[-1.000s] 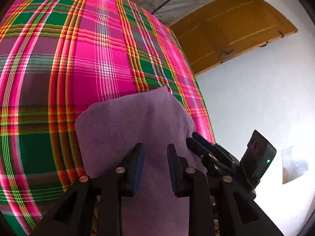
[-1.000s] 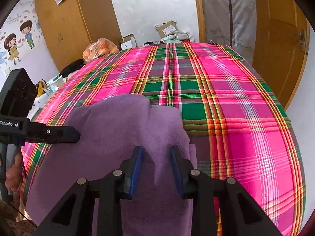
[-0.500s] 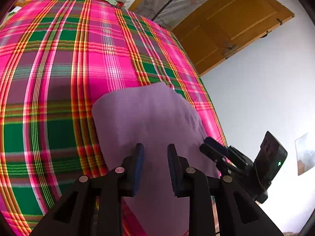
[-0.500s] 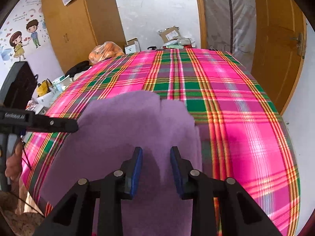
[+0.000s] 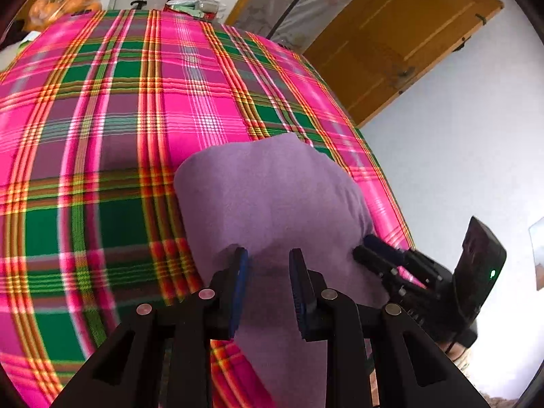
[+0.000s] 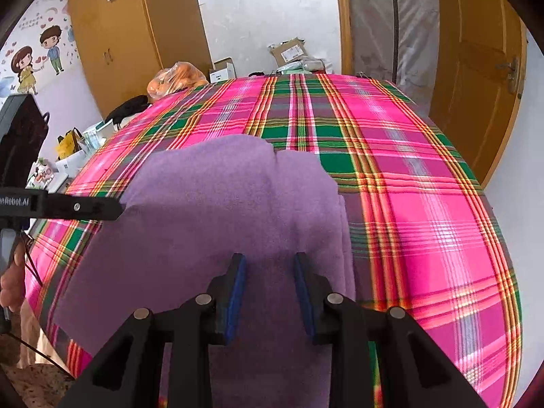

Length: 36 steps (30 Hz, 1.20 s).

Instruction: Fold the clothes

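Observation:
A purple garment (image 5: 272, 197) lies on a bed under a pink-and-green plaid cover (image 5: 102, 136), its near part raised and hanging over the bed's front edge. My left gripper (image 5: 268, 255) is shut on the garment's near left part, with cloth bunched between the blue pads. In the right wrist view the same garment (image 6: 221, 204) spreads wide, and my right gripper (image 6: 270, 258) is shut on its near right part. Each gripper shows in the other's view: the right one (image 5: 363, 248) at the garment's right edge, the left one (image 6: 117, 207) at its left edge.
The plaid cover (image 6: 408, 187) stretches far beyond the garment. A wooden door (image 6: 476, 68) stands on the right and a wardrobe (image 6: 119, 34) at the back left. An orange bag (image 6: 176, 78) and cardboard boxes (image 6: 289, 51) sit past the bed. A hand (image 6: 10, 282) holds the left gripper.
Both grippers have drawn back toward the bed's near edge with the garment in them. More plaid cover shows beyond the garment, and the left view has tilted up and rolled.

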Tool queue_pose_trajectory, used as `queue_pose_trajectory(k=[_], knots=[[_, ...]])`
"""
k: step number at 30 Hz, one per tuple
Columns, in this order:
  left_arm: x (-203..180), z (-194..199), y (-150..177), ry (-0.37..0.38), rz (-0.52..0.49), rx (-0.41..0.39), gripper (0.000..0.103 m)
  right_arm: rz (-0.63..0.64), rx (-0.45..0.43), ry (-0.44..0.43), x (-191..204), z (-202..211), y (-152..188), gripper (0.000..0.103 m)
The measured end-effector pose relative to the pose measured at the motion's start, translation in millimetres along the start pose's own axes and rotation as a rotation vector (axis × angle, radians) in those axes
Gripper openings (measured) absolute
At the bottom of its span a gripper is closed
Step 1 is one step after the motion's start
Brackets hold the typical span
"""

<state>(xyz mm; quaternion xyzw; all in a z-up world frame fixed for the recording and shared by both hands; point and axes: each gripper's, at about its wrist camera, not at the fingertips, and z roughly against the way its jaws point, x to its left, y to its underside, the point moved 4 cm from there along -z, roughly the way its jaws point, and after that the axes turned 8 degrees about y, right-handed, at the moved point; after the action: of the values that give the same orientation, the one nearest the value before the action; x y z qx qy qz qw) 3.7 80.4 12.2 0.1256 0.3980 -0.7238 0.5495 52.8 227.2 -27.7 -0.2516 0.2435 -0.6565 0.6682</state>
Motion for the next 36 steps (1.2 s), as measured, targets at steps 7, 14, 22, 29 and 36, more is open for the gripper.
queue_pose_trajectory(k=[7,14,22,29,36], knots=[[8.4,11.0,11.9,0.031,0.037,0.026,0.027,-0.018,0.001,0.057,-26.0,8.4,0.1,0.03],[26.9,14.1,21.6,0.029,0.113,0.078,0.052,-0.079,0.053,-0.017,-49.0,-2.2,0.2,0.039],[25.6,0.4,22.3,0.092,0.177,0.139,0.055,-0.096,0.082,-0.13,-47.4,-18.6,-4.9,0.046],[27.5,-4.4,25.4,0.098,0.205,0.168,0.058,-0.191,0.117,-0.248,-57.3,-33.9,-8.6,0.049],[20.6,-12.6,21.0,0.077,0.203,0.165,0.059,-0.163,0.109,-0.273,-51.0,-39.2,-14.7,0.053]])
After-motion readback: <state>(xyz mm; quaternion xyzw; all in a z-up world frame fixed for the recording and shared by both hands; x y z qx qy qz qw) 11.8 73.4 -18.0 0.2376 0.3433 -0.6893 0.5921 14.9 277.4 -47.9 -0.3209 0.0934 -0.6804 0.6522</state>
